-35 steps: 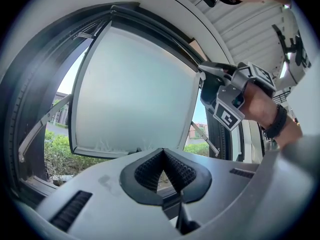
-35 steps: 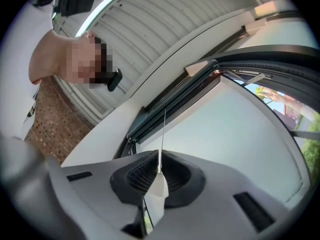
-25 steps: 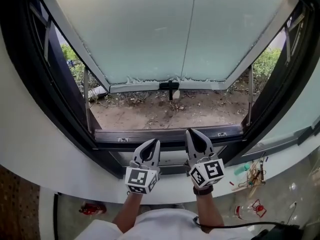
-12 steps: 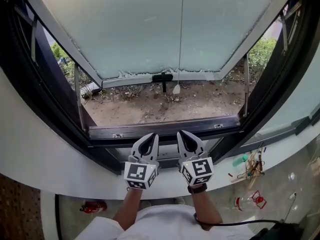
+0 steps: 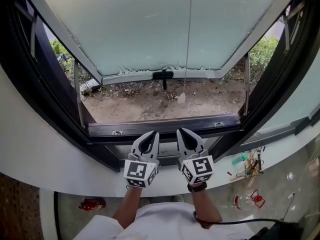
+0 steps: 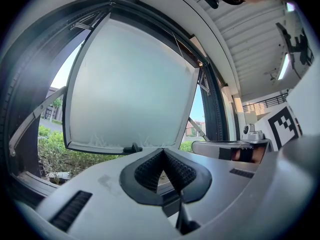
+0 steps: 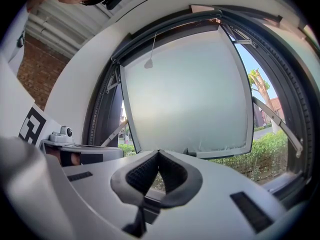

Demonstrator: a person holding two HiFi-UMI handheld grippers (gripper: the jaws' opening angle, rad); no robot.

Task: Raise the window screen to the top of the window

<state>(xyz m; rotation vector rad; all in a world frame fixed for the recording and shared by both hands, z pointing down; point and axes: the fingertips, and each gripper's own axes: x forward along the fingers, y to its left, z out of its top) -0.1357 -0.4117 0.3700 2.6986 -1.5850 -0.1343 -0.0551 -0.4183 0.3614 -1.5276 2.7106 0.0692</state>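
Left gripper [image 5: 152,135] and right gripper [image 5: 182,132] side by side and level, tips just short of the lower frame rail [image 5: 165,127], each with its pads pressed together and nothing between them. Beyond, the frosted pane [image 5: 150,29] swung outward from its top edge, bare ground [image 5: 150,106] plainly visible through the opening, no mesh across it. Window screen itself nowhere in sight; probably rolled up at the top of the frame, above and ahead of both grippers, beyond the head view. Only likely trace of it: a thin cord [image 5: 189,34] hanging straight down with a small pale pull [image 5: 181,98] at its end, a little right of centre, so nearer the right gripper than the left. In the right gripper view, short and high under the top rail. Long axis of any screen bar: left to right across the frame; travel up and down. Judging by that, little left to lift.
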